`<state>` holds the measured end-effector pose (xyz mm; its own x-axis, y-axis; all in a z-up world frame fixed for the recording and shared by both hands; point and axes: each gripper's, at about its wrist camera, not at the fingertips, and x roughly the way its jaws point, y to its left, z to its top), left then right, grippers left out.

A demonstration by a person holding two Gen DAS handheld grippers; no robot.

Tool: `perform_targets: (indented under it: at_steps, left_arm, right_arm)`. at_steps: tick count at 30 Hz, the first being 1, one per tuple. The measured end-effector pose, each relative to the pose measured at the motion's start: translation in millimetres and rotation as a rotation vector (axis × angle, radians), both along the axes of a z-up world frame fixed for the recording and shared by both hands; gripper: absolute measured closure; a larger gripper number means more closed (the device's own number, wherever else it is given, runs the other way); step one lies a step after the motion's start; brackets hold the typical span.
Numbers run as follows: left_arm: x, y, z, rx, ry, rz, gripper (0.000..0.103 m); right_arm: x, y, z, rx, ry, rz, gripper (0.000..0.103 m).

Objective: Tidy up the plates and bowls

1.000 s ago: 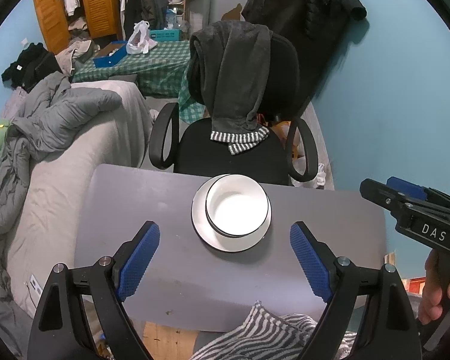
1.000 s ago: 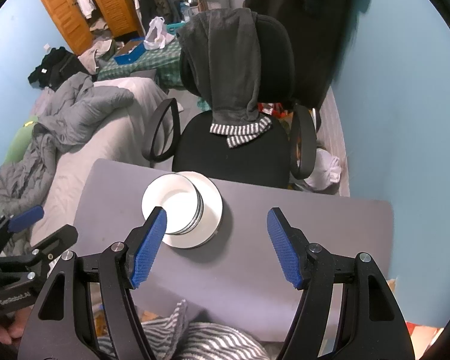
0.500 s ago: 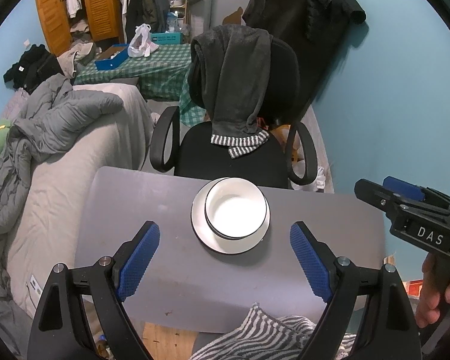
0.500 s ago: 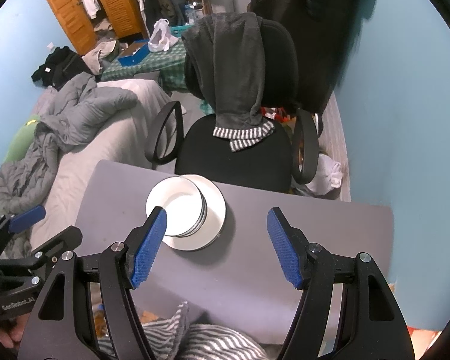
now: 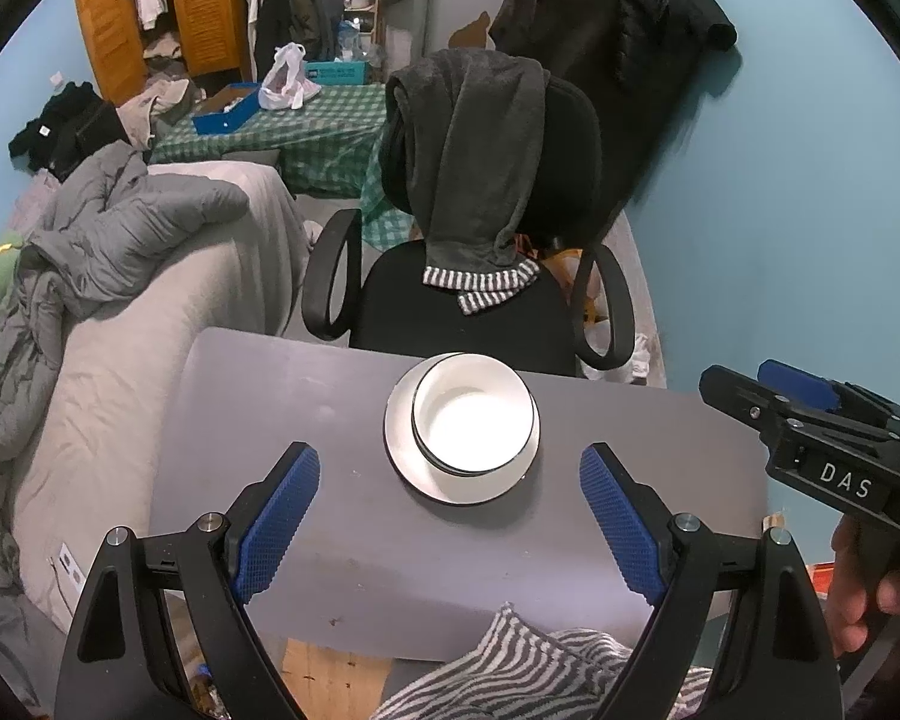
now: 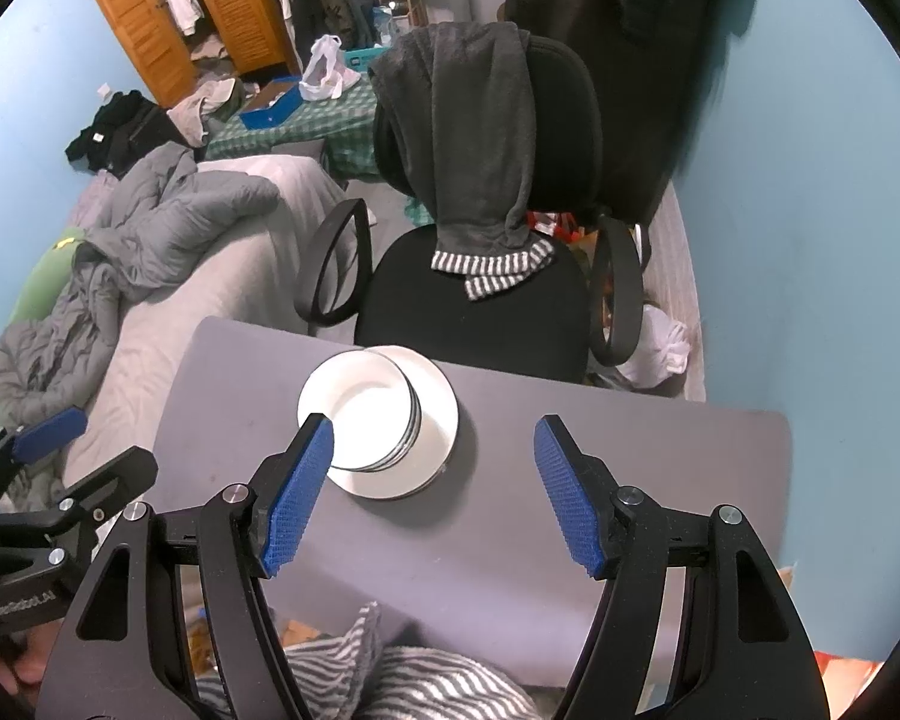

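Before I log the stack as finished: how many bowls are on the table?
2, as far as the rims show: white bowls nested one inside the other on the white plate near the grey table's far edge. Another could be hidden inside the stack.

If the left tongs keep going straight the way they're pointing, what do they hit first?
Most likely the stacked bowls on the white plate, which sit centred between the open left tongs. Nothing lies in between, though depth is hard to judge.
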<state>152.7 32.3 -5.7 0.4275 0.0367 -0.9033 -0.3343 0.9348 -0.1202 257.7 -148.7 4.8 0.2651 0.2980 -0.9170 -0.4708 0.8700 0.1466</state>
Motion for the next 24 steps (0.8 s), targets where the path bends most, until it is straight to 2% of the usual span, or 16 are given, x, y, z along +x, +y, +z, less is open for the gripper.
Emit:
perform_targets:
  at_steps: [12, 24]
  left_arm:
    - [0.6, -2.1, 0.5, 0.023, 0.003, -0.002, 0.013]
    - [-0.5, -2.6, 1.2, 0.014, 0.007, -0.007, 0.013]
  right_arm:
    - [-3.8, 4.5, 0.4, -0.003, 0.003, 0.003, 0.034]
    - [-4.4, 3.6, -0.6, -0.003, 0.004, -0.001, 0.034]
